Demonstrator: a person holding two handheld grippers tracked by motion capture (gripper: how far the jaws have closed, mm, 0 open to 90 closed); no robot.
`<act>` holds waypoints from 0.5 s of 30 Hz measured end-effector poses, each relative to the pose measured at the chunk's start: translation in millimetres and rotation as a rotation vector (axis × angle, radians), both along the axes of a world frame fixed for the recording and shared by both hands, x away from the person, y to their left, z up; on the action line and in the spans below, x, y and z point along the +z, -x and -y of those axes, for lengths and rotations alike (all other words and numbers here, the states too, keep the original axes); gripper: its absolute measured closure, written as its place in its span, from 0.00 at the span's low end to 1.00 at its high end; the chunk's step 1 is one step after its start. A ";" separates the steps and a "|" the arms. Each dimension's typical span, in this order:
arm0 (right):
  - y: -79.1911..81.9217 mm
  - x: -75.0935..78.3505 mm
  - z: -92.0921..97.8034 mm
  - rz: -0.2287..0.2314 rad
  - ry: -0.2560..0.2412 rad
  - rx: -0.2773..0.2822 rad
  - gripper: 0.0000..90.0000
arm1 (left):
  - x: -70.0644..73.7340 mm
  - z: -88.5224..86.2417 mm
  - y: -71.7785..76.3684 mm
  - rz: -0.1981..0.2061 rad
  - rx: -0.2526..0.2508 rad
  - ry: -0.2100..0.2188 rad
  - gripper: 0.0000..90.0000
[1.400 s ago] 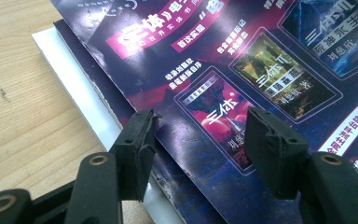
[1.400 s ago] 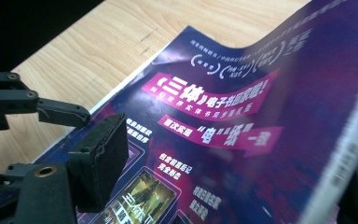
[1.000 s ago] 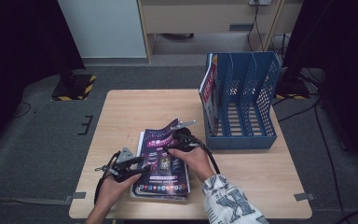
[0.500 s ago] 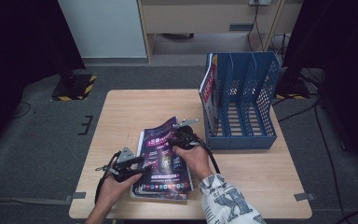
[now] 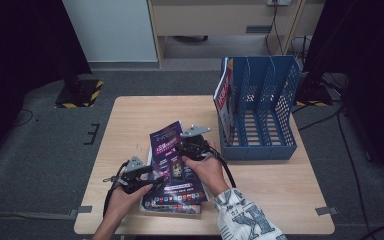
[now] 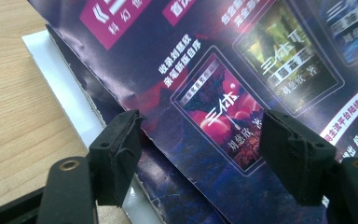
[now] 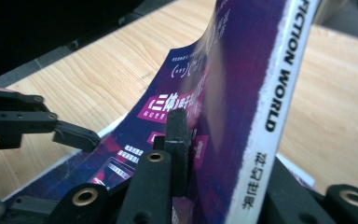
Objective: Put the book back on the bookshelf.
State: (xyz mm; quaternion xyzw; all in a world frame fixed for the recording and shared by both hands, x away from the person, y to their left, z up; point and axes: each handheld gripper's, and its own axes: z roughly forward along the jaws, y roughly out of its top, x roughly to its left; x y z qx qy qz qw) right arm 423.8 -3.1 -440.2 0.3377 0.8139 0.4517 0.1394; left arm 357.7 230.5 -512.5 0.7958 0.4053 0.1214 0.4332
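Right now your right tool (image 5: 189,146) is clamping the top magazine (image 5: 172,159) by its spine edge, its long axis pointing toward the blue file rack (image 5: 260,107) up-right; your left tool (image 5: 147,184) is gaping apart over the cover.

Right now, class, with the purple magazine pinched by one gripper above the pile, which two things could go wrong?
1. The right gripper pinches the purple magazine only near its spine, so it bends and might slip or crease.
2. The left gripper stands open over the cover; lifting could drag the magazine underneath along the table.
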 end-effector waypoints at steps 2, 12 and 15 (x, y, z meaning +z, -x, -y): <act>1.7 4.5 -1.6 0.012 -0.004 0.008 0.88 | -0.4 -1.0 -0.7 -0.001 0.005 0.011 0.30; 8.6 26.5 -6.9 0.093 -0.044 0.057 0.89 | -1.8 -6.8 -2.9 -0.019 0.012 0.066 0.26; 12.5 37.4 -7.5 0.129 -0.078 0.082 0.89 | -1.4 -6.6 -2.3 -0.020 -0.003 0.073 0.25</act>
